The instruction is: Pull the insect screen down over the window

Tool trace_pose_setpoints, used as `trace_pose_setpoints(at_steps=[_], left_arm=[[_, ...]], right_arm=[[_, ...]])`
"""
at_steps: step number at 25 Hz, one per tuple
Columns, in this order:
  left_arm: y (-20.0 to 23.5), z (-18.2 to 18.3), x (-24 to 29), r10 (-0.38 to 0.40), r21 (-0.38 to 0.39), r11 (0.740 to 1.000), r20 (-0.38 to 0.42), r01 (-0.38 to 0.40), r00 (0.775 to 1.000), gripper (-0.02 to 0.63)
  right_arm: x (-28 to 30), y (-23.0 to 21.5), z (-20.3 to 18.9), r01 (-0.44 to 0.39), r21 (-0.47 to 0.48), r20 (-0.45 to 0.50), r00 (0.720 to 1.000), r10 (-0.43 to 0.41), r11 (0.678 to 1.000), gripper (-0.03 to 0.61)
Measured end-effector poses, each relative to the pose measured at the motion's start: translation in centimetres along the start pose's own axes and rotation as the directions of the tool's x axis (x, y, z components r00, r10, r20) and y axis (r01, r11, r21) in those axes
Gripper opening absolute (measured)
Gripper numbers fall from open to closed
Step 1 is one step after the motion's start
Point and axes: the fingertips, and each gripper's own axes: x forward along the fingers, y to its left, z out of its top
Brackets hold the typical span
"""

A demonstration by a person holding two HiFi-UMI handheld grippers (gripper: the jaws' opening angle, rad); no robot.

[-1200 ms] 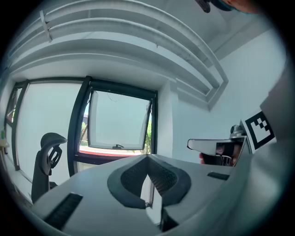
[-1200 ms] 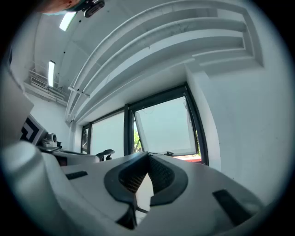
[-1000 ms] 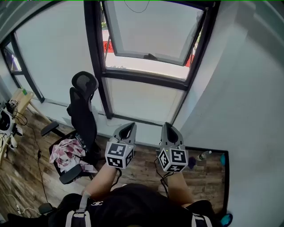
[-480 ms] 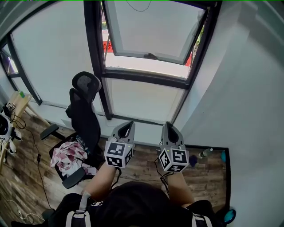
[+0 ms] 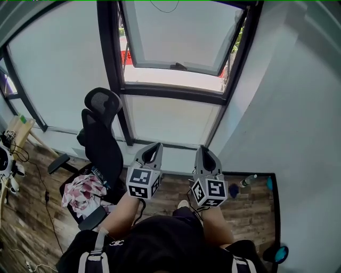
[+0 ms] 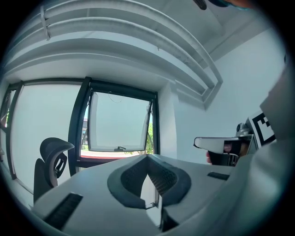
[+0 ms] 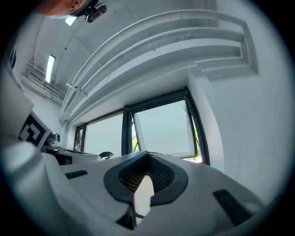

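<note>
Far up at the top of the window (image 5: 176, 42), only a thin cord loop (image 5: 164, 9) hints at the insect screen, not yet drawn; left gripper (image 5: 155, 145) and right gripper (image 5: 203, 150), both pressed together and empty, sit low and near, so reaching up shut risks batting the cord away.

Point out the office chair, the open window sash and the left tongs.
office chair (image 5: 101, 141), head view, on its backrest.
window sash (image 5: 178, 33), head view, on its pane.
left tongs (image 5: 155, 146), head view, between the closed tips.
</note>
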Motion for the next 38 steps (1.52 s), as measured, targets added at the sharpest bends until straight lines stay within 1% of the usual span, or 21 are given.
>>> trace_pose_setpoints(at_steps=[4,7,9,11,16,21,24,27,31,38], left_arm=[[0.8,-0.5,1.9,0.004,0.000,1.000,-0.006,-0.004,1.000,0.012],[1.7,-0.7,3.8,0.012,0.011,1.000,-0.003,-0.012,1.000,0.012],[2.7,-0.7,5.4,0.021,0.009,1.000,0.003,-0.021,1.000,0.012],[3.6,-0.9,7.3,0.025,0.011,1.000,0.001,-0.025,1.000,0.012],[5.2,-1.0,12.9,0.018,0.023,1.000,-0.009,-0.018,1.000,0.012],[7.5,-2.7,18.7,0.022,-0.002,1.000,-0.044,-0.022,0.999,0.012],[8.3,-3.3,22.2,0.010,-0.019,1.000,-0.065,-0.011,0.998,0.012],[9.1,-3.1,25.9,0.003,-0.021,1.000,-0.077,-0.004,0.997,0.012],[10.4,-2.2,31.1,0.013,-0.013,1.000,-0.082,-0.014,0.997,0.012],[12.1,-1.3,41.0,0.027,0.001,1.000,-0.087,-0.027,0.996,0.012]], right_arm=[[1.8,-1.3,-0.7,0.008,0.032,-0.001,1.000,-0.008,0.999,0.005],[4.0,-2.7,-1.4,0.010,0.074,0.000,1.000,-0.010,0.997,0.005],[6.0,-3.4,-2.1,0.005,0.076,-0.007,1.000,-0.004,0.997,0.005],[8.0,-4.0,-2.7,0.003,0.057,-0.015,1.000,-0.002,0.998,0.005],[13.4,-6.4,-3.8,0.009,0.055,-0.027,1.000,-0.008,0.998,0.005],[18.7,-9.0,-5.2,0.012,0.056,-0.054,0.998,-0.009,0.998,0.005],[21.8,-10.4,-5.2,-0.001,0.029,-0.062,0.998,0.002,1.000,0.005],[25.5,-12.1,-5.0,-0.011,0.011,-0.065,0.998,0.012,1.000,0.005],[30.2,-14.7,-4.8,-0.022,0.011,-0.077,0.997,0.022,1.000,0.005],[37.9,-20.5,-5.1,-0.032,-0.007,-0.087,0.996,0.031,0.999,0.005]])
